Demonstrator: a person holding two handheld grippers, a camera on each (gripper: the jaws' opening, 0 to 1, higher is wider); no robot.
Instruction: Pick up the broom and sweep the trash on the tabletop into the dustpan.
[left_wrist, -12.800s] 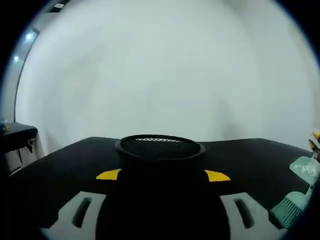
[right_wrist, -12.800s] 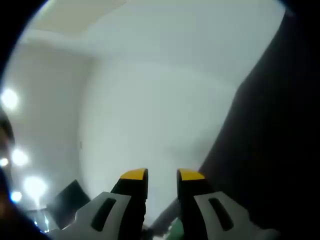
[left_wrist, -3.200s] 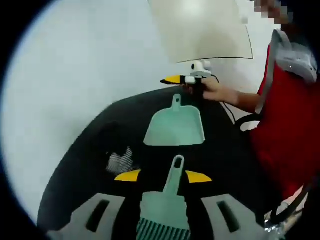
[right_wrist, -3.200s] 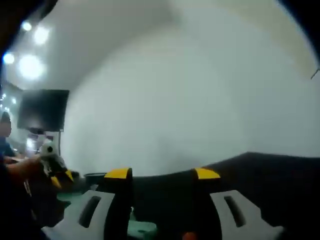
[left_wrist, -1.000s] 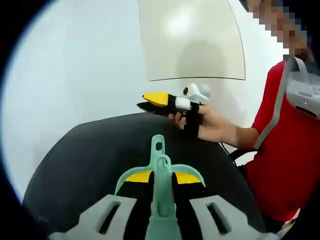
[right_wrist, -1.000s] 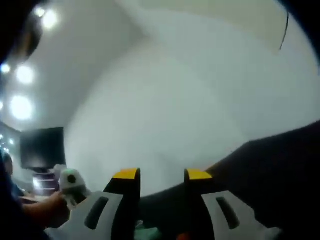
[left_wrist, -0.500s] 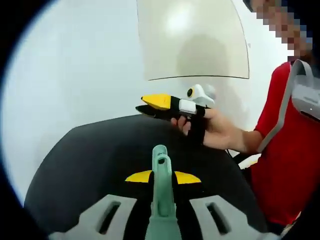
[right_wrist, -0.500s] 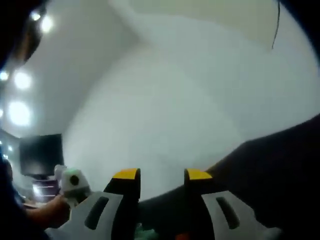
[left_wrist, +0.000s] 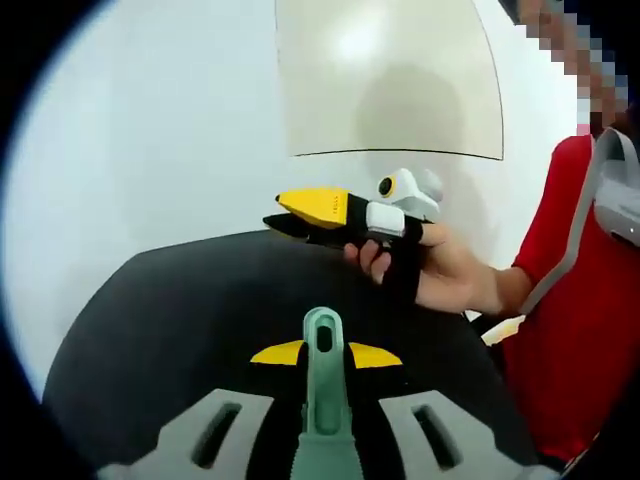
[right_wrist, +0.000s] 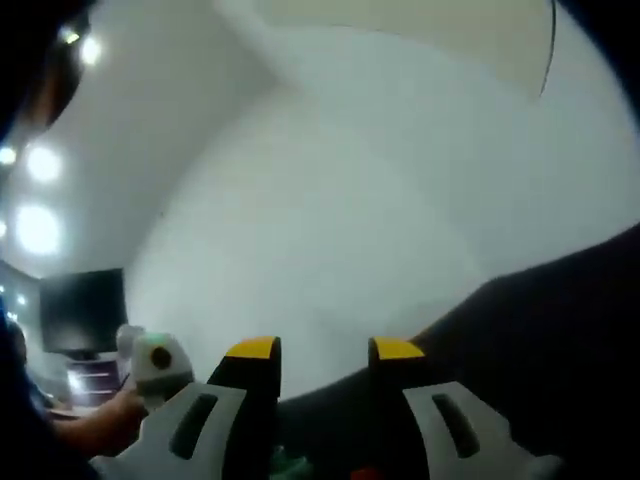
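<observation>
Now broom handle (left_wrist: 322, 380) clamped between left gripper (left_wrist: 325, 353) fingers (left_wrist: 276, 352), upright

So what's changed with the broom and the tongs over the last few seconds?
The left tongs have closed on the broom handle, which lay loose between open jaws about three seconds ago, and lifted it; the dustpan has left the left gripper view. The right tongs have stayed open with nothing in them above the black tabletop.

In the left gripper view the broom (left_wrist: 322, 400) stands handle-up between the left tool's (left_wrist: 325, 354) jaws, over the table (left_wrist: 190, 300). Beyond it, above the table's far edge, a hand (left_wrist: 440, 275) holds the right tool (left_wrist: 300, 215); the person (left_wrist: 575, 330) is at the right
</observation>
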